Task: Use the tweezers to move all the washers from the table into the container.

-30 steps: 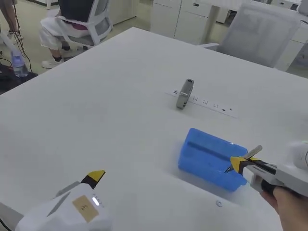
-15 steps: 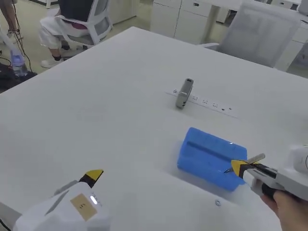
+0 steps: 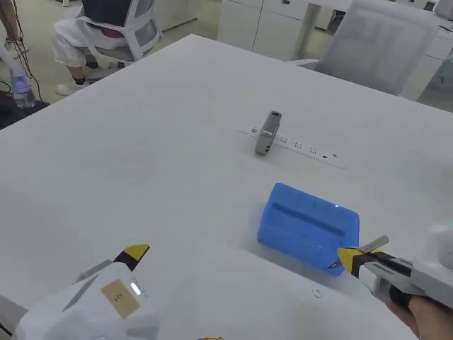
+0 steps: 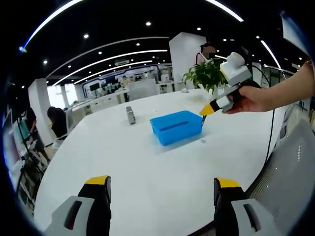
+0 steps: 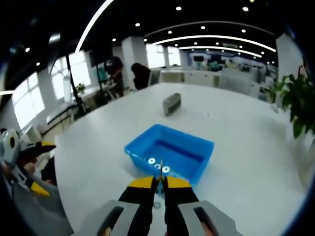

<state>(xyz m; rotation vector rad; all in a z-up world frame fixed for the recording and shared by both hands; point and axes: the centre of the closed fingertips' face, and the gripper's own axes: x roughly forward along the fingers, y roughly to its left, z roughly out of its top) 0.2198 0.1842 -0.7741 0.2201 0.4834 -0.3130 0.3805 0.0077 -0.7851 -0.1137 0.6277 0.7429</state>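
Now | white table (image 3: 141,156) | blue container (image 3: 297,241) on it | office chair (image 3: 386,42) beyond

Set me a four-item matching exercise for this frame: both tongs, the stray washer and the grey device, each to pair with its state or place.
Things:
1. left tongs
2. right tongs
3. stray washer
4. grey device

States or places:
a. on the table, on the person's side of the blue container
b. wide open, holding nothing
c. by the socket strip, beyond the container
d. shut on the tweezers

Pairs: 1-b, 2-d, 3-a, 4-c.
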